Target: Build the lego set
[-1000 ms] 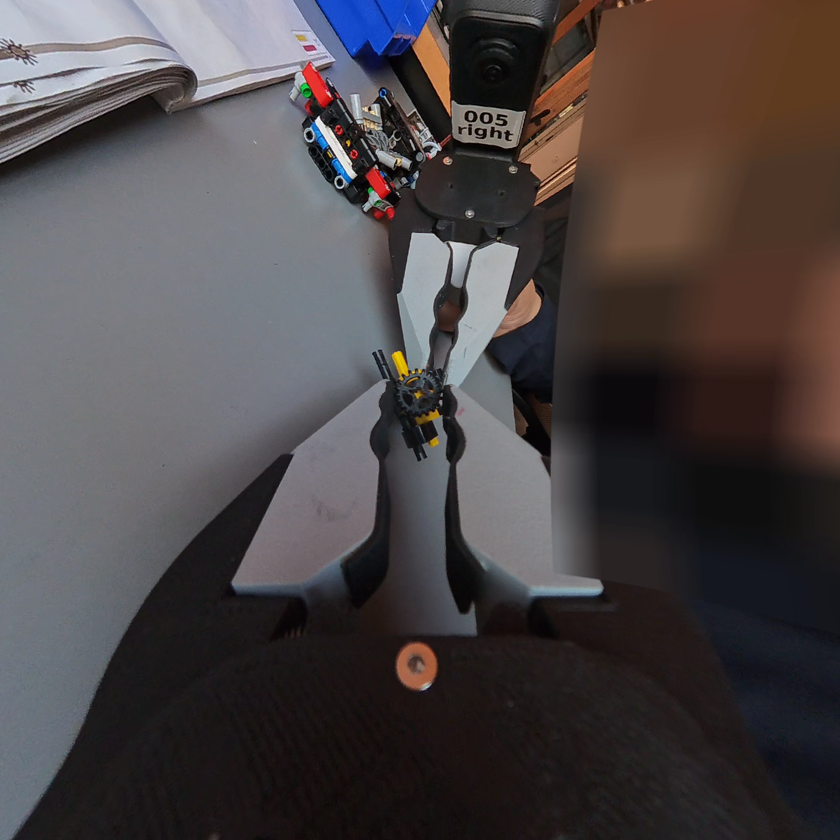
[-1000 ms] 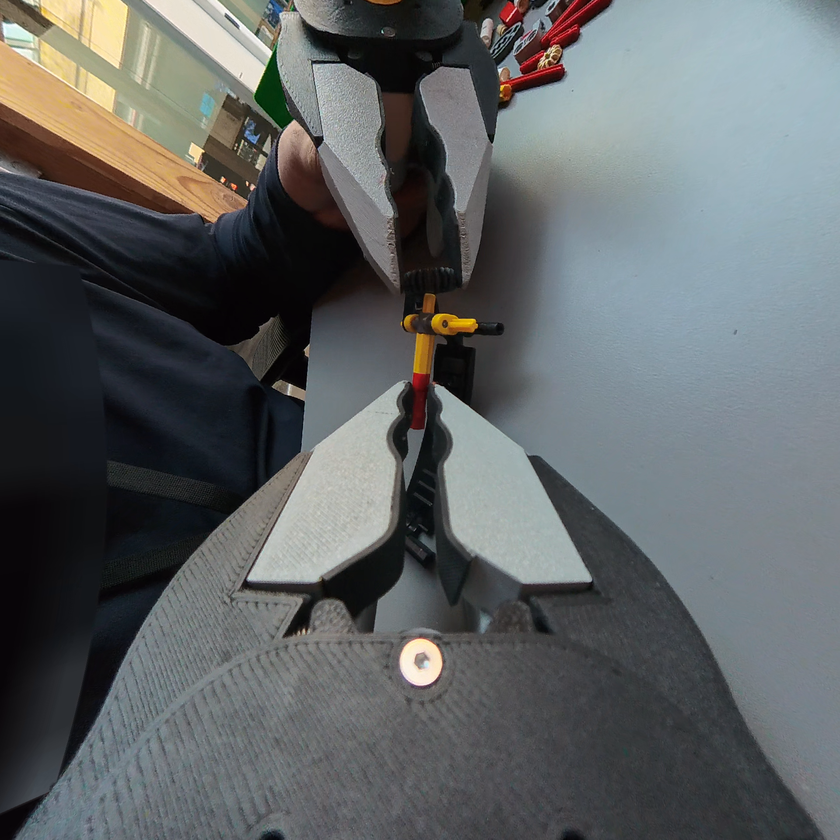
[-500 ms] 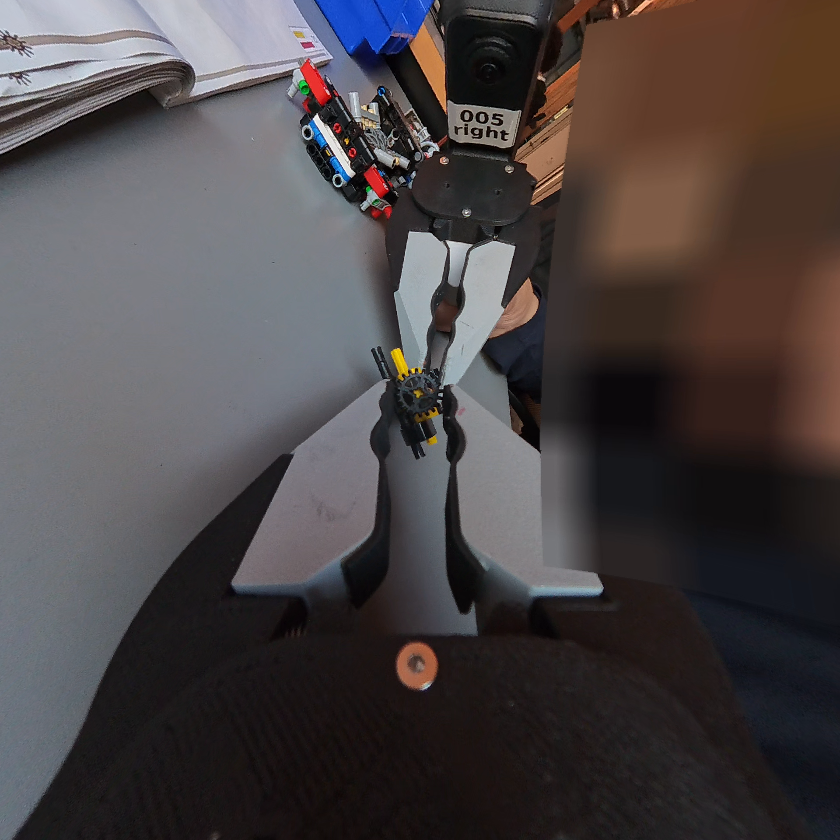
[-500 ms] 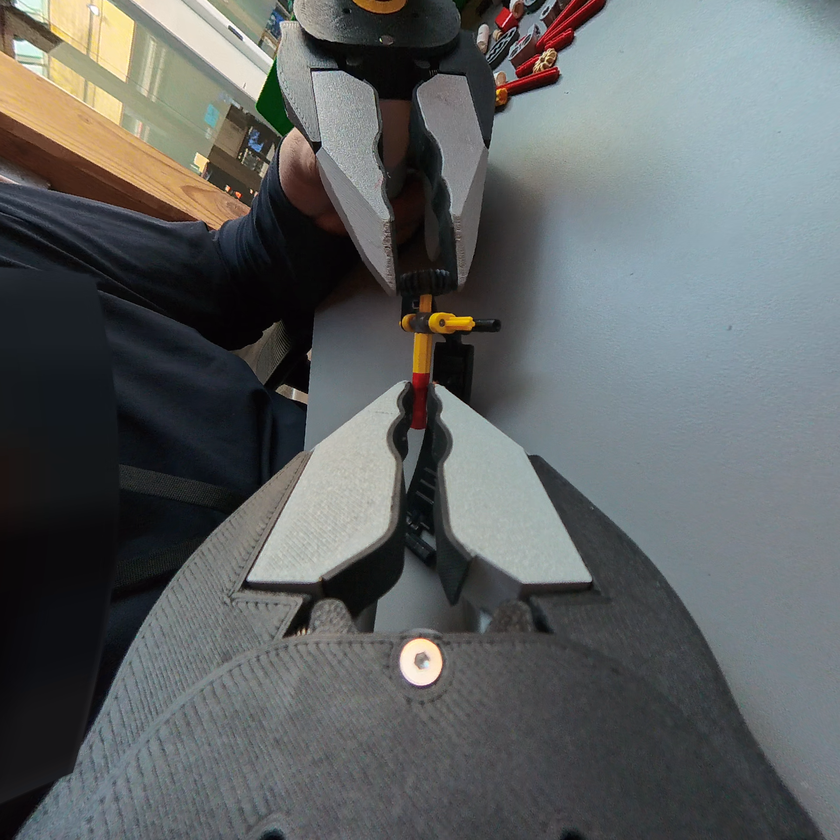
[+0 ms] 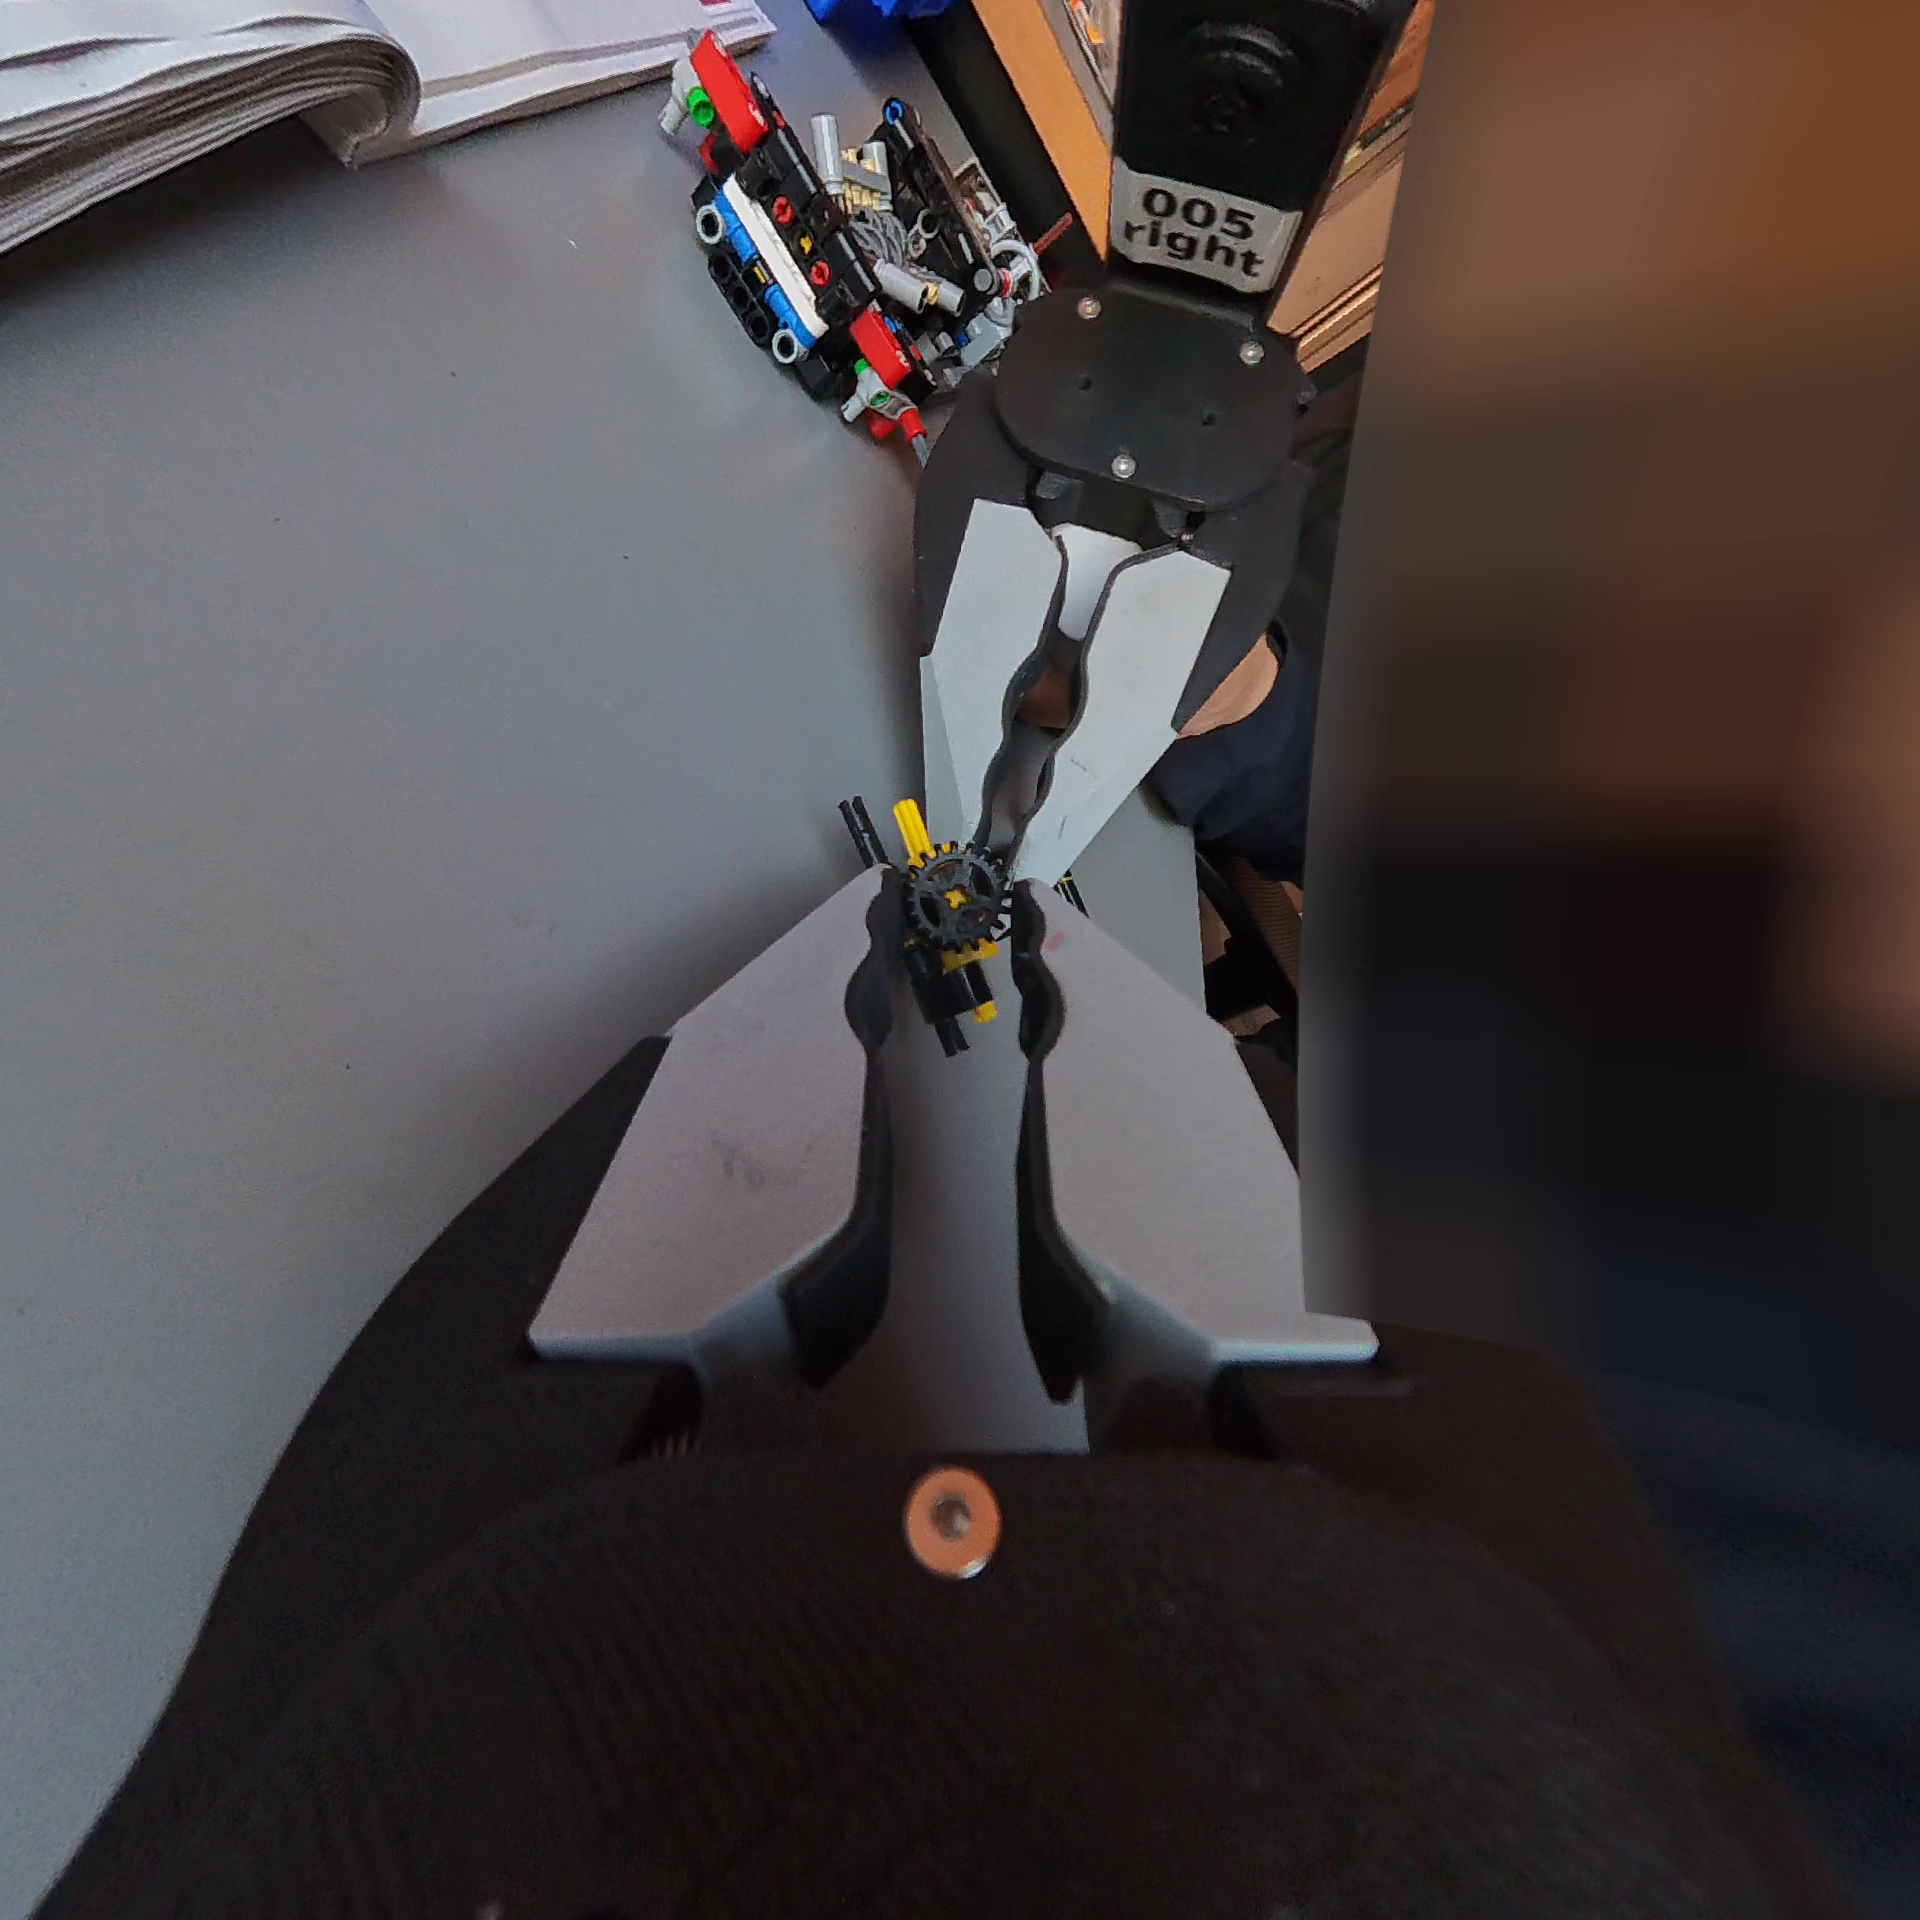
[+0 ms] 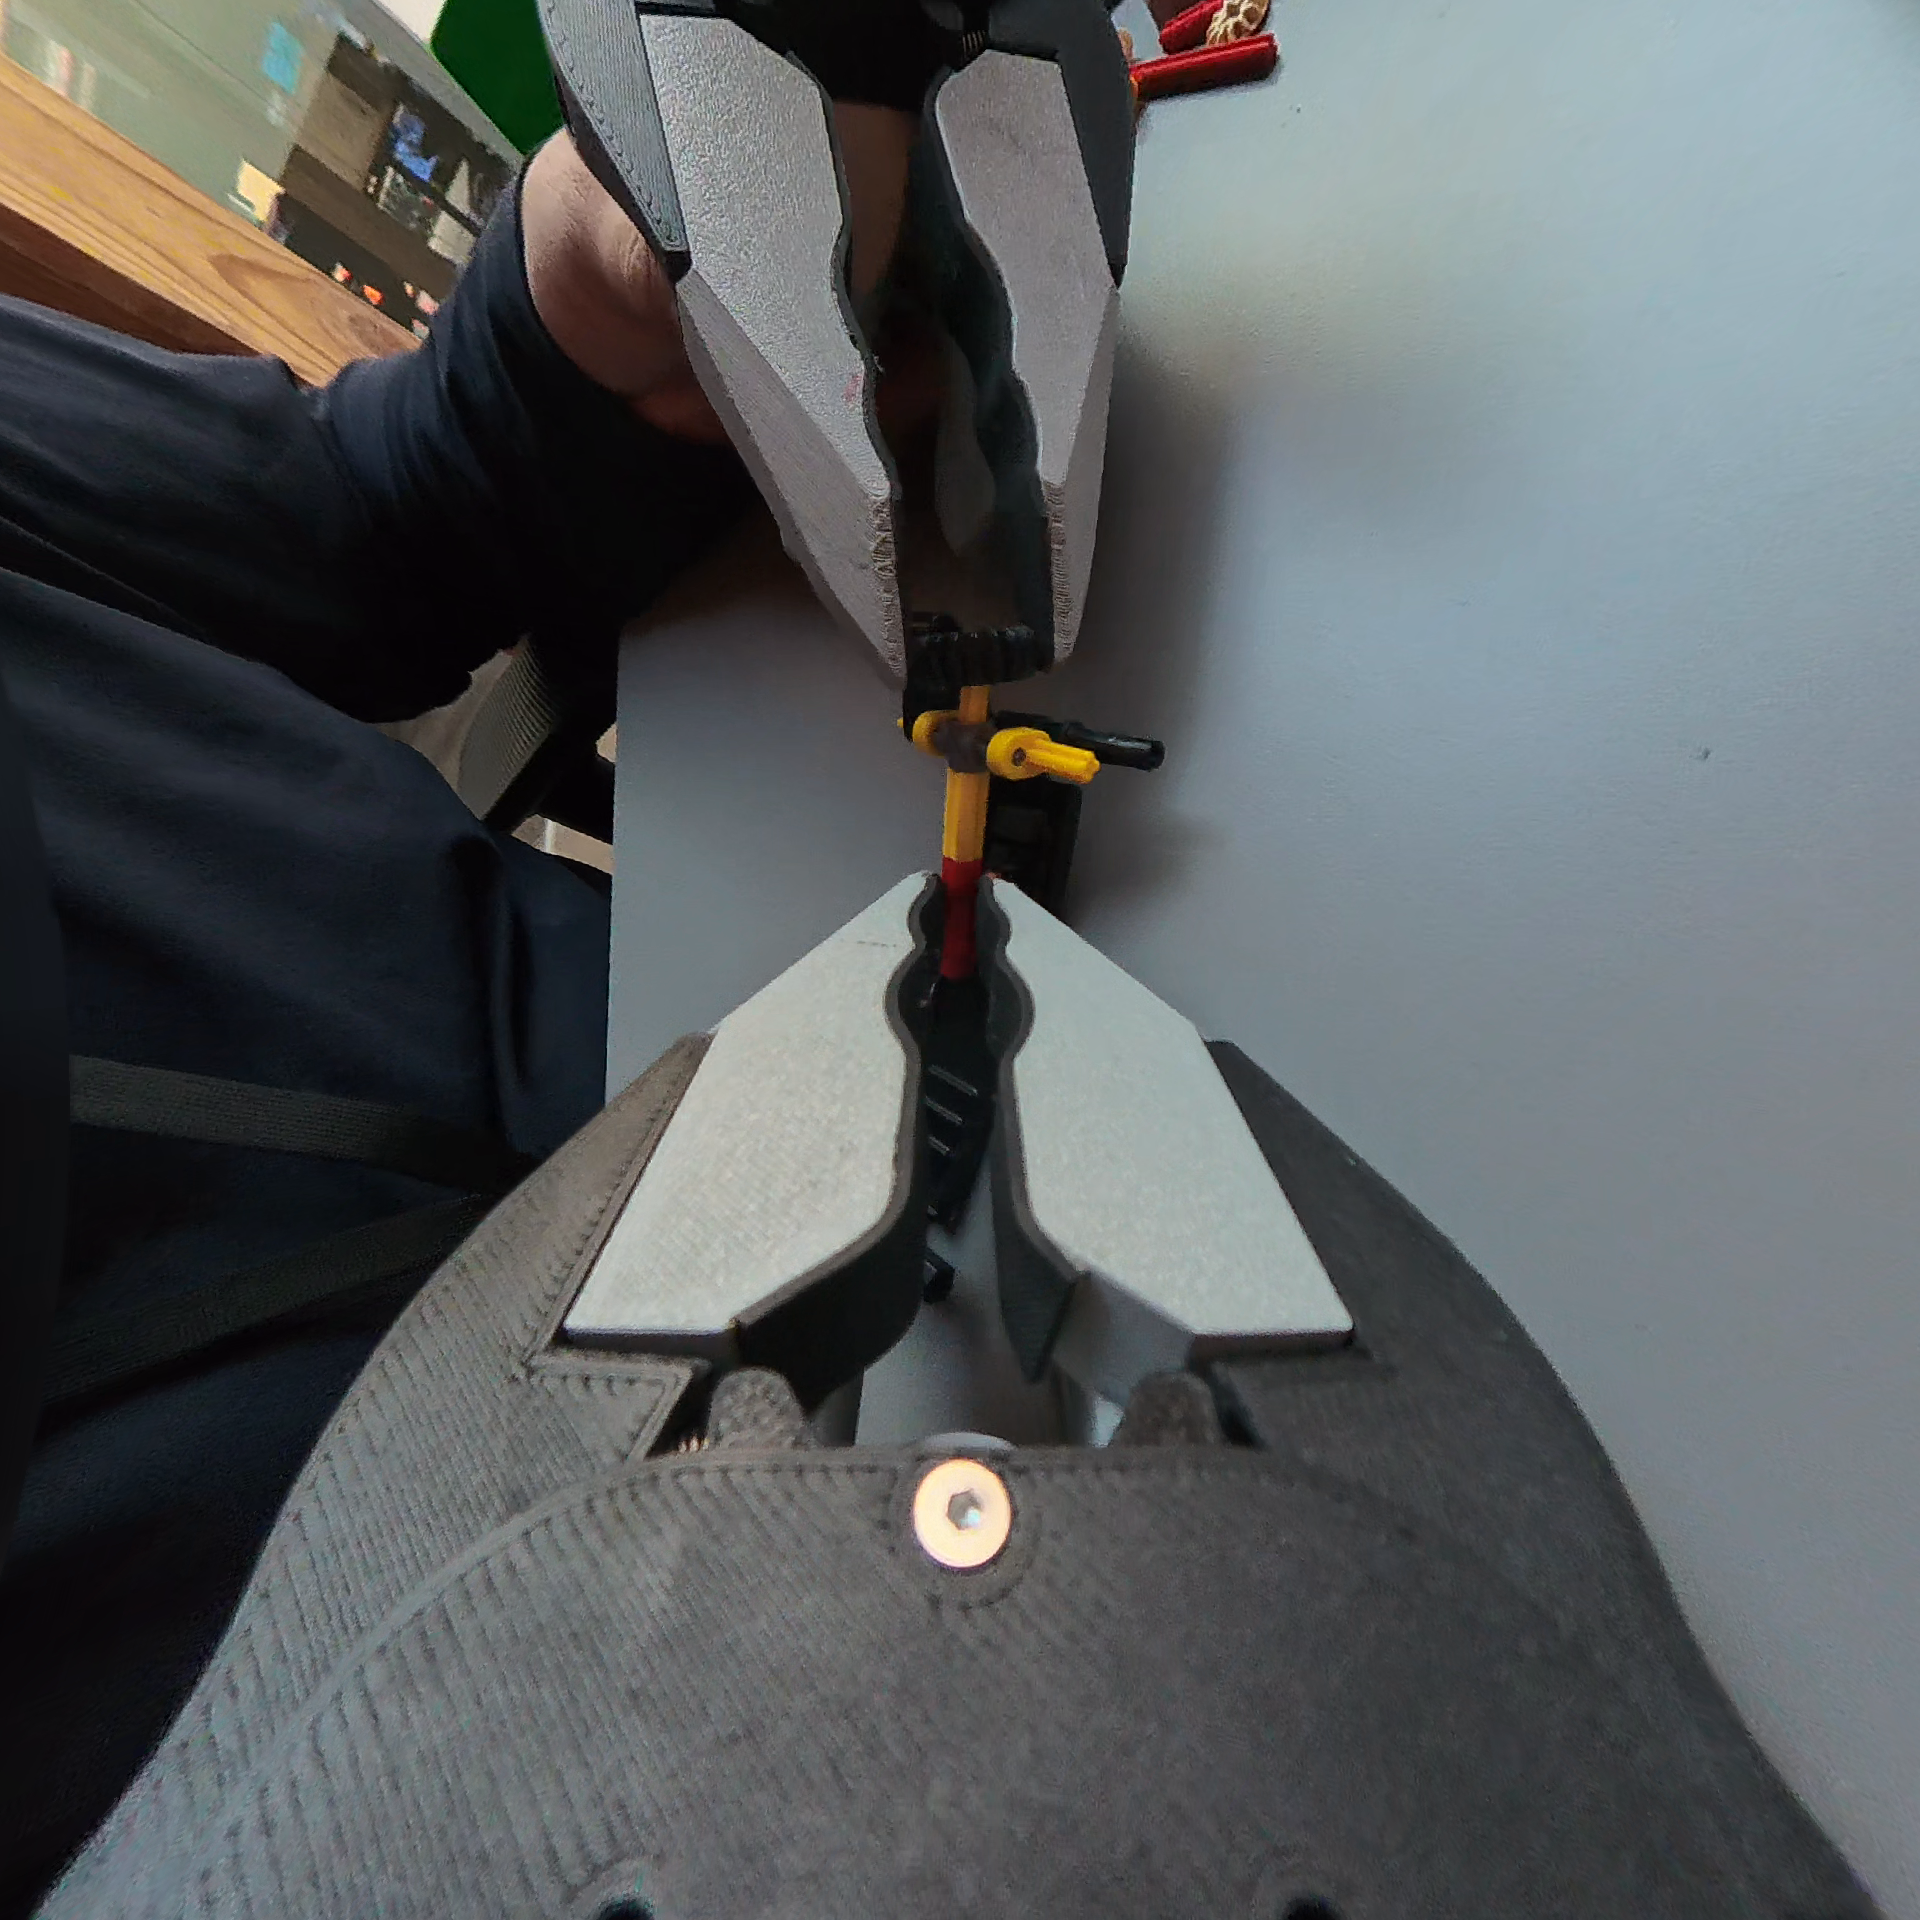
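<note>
Left wrist view: unchanged over the last second, left claw (image 5: 954, 914) clamps the black gear (image 5: 956, 899), right claw (image 6: 958, 914) pinches the red-yellow axle (image 6: 961, 831) above the surface (image 5: 364, 623).

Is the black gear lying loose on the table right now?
No. The black gear sits between the left gripper's fingertips, mounted on a yellow axle, above the grey table.

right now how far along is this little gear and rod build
Done: black gear sits on the yellow rod, crosspiece fitted. In hand: left tool grips the gear, right tool pinches the rod's red end. Left: the larger brick assembly lies apart on the table.
</note>
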A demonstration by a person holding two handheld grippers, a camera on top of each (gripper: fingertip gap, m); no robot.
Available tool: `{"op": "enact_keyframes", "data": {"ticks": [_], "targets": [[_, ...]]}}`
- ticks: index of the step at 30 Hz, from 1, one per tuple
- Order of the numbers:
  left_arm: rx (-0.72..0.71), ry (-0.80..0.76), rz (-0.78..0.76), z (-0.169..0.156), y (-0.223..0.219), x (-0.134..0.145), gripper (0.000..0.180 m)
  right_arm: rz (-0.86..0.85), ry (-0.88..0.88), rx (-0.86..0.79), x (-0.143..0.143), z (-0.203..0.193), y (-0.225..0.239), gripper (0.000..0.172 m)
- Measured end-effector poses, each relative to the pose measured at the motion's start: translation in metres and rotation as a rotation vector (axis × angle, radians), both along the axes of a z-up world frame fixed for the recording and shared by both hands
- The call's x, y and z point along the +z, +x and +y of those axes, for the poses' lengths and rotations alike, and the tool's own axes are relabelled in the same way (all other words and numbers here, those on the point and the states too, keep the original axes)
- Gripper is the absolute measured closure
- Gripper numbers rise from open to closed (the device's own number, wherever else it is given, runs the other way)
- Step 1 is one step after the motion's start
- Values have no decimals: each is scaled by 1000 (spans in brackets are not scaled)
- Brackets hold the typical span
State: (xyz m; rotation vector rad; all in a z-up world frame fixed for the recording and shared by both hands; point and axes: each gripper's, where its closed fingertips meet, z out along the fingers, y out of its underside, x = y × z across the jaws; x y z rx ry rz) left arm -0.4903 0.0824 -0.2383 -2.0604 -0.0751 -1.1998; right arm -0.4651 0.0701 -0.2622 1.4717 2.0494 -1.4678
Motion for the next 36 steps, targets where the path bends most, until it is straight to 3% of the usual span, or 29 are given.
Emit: {"op": "enact_keyframes", "data": {"ticks": [17, 26, 36], "targets": [[-56, -33, -15, -6, 9, -4, 162, 220, 295, 55, -2, 0, 1, 169], [-31, -48, -41, -5, 7, -4, 162, 214, 260, 63, -1, 0, 0, 168], [-74, 55, 2, -13, 4, 10, 161, 295, 304, 65, 3, -2, -2, 168]]}}
